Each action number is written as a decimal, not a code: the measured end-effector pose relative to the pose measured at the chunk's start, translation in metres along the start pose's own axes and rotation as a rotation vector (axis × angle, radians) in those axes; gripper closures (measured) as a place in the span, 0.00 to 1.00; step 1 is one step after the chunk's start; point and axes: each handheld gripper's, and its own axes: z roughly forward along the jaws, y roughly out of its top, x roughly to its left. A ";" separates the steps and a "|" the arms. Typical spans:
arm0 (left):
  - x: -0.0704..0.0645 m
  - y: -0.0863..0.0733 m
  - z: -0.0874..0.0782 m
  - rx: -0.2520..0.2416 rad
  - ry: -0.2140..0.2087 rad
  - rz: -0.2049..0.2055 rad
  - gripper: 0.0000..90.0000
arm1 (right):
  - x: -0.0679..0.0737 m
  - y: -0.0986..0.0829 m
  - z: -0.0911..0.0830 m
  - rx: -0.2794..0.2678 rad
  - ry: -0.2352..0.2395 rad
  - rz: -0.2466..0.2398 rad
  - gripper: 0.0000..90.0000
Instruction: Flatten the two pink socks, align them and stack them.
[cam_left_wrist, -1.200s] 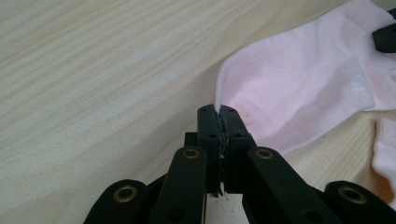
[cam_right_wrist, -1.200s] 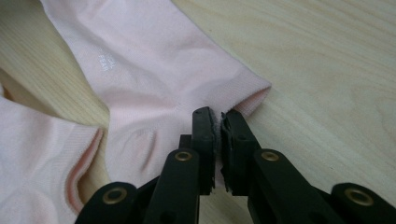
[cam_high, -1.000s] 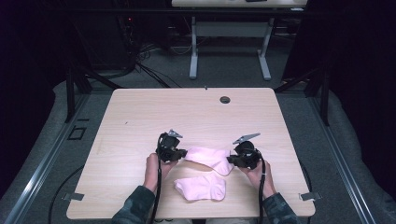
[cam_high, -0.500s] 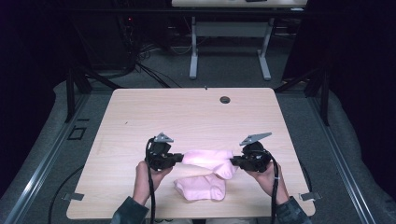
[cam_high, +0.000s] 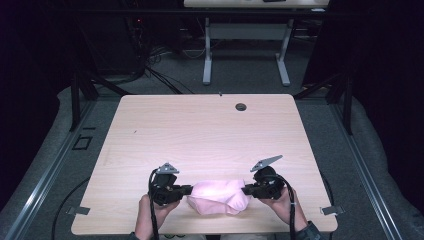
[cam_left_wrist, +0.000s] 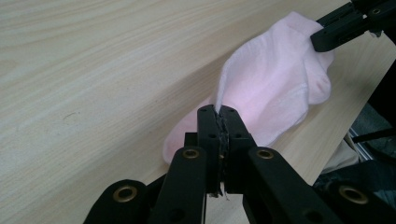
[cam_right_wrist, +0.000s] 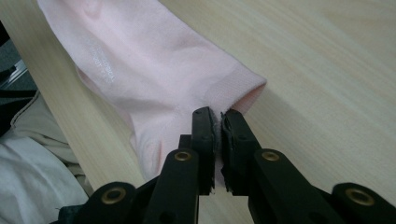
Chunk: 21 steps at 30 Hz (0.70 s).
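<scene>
A pale pink sock (cam_high: 218, 192) is stretched between my two grippers near the table's front edge. My left gripper (cam_high: 186, 190) is shut on its left end, where the left gripper view has the cloth edge (cam_left_wrist: 275, 88) pinched between the jaws (cam_left_wrist: 219, 113). My right gripper (cam_high: 246, 189) is shut on the other end, and in the right gripper view its jaws (cam_right_wrist: 215, 117) clamp the sock (cam_right_wrist: 154, 60) near the cuff. A second pink sock (cam_high: 220, 208) lies on the table right under the held one, mostly covered, and it peeks out beneath the held one (cam_left_wrist: 184, 135).
The wooden table (cam_high: 210, 135) has a dark cable hole (cam_high: 241, 106) near its far edge. Both socks are close to the front edge, and the person's clothing (cam_right_wrist: 32, 172) is just beyond it. A second table's legs (cam_high: 245, 55) stand on the floor behind.
Both grippers moved toward the front edge, carrying the stretched sock with them. It now hangs over the second sock instead of behind it.
</scene>
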 end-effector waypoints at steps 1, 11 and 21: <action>0.000 -0.001 0.001 0.014 -0.003 0.005 0.99 | -0.001 -0.001 0.003 0.005 0.005 0.003 0.93; 0.009 -0.020 -0.002 0.051 0.020 -0.014 0.98 | 0.005 -0.002 0.016 0.011 0.043 -0.010 0.93; 0.000 -0.002 0.011 0.037 0.028 0.037 0.81 | 0.010 -0.005 0.031 0.067 -0.038 -0.035 0.66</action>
